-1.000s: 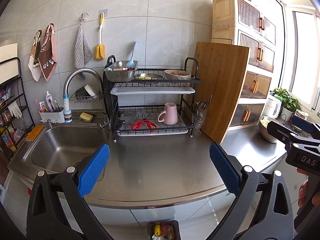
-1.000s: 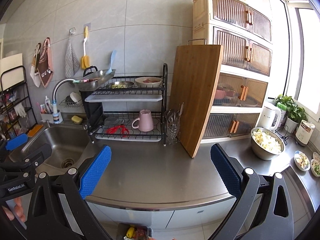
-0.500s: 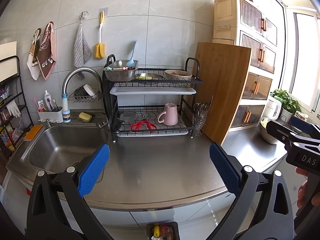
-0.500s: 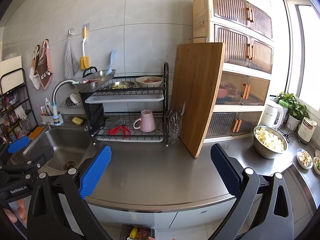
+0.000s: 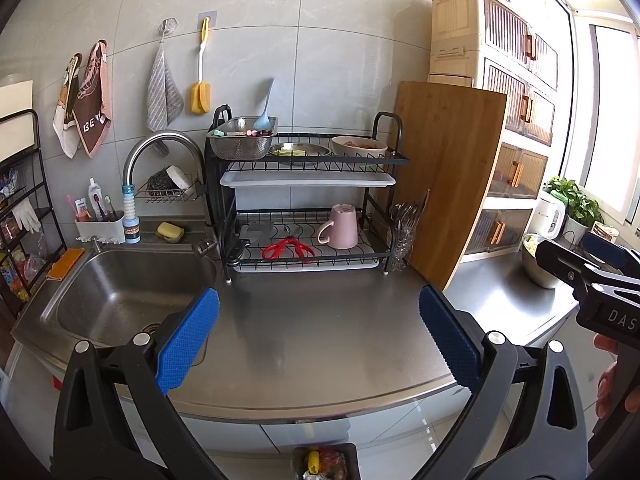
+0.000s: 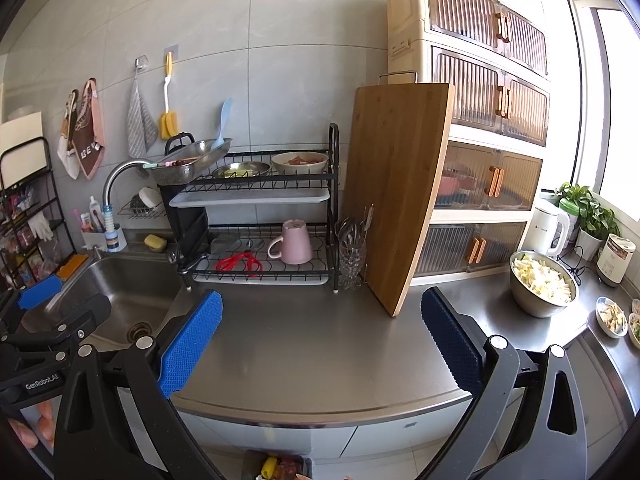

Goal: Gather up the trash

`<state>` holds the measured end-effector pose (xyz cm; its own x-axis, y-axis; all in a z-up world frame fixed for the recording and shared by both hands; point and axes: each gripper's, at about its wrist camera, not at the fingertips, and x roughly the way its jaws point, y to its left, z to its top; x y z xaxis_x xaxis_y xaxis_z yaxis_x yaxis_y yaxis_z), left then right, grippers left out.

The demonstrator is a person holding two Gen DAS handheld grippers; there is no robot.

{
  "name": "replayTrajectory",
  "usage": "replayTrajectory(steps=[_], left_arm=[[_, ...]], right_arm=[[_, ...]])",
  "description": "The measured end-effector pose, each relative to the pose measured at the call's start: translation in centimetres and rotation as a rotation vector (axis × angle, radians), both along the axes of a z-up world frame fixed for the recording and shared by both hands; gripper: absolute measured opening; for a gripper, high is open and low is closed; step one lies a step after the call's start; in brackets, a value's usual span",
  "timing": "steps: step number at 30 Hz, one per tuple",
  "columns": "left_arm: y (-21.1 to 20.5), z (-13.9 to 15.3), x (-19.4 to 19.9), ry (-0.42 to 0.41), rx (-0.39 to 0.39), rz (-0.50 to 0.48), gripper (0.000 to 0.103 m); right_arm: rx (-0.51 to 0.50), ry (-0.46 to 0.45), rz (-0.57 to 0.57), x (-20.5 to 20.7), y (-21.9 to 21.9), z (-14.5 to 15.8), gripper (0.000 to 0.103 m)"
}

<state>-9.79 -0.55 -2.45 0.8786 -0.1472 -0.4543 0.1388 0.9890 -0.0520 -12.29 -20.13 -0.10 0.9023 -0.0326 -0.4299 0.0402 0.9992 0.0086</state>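
The left gripper [image 5: 318, 336] hangs above the front edge of a steel counter [image 5: 312, 328], its 2 blue-padded fingers [image 5: 186, 344] spread wide with nothing between them and nothing touching them. The right gripper [image 6: 320, 340] is held the same way, wide apart and empty, over the same counter a little further right; it also shows at the right edge of the left wrist view, with fingertips of a hand [image 5: 612, 384] under it.

The trash sits in a small dark bin [image 5: 325, 462] on the floor below the counter's front edge, at the very bottom of both views and between each gripper's fingers as the cameras see it. Only its top shows: a yellow piece [image 5: 312, 460] beside reddish scraps [image 5: 332, 462]. In the right wrist view the bin [image 6: 280, 466] appears just as low, cut off by the frame. The yellow piece looks a little longer than wide and stands roughly upright in the picture; which way it truly points cannot be told.

On the counter are a sink [image 5: 120, 300] at left, a 2-tier dish rack [image 5: 308, 208] holding a pink mug [image 5: 340, 226] and red scissors [image 5: 286, 249], a leaning wooden board [image 5: 448, 180], and a steel bowl [image 6: 542, 284] of chopped vegetables.
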Motion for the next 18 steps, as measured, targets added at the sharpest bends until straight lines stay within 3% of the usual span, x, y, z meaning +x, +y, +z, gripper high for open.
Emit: replayTrajectory(steps=[18], left_arm=[[-0.48,0.04,-0.11,-0.007,0.011,0.005,0.095]], right_arm=[[0.013,0.003,0.002,0.09,-0.54,0.02,0.1]])
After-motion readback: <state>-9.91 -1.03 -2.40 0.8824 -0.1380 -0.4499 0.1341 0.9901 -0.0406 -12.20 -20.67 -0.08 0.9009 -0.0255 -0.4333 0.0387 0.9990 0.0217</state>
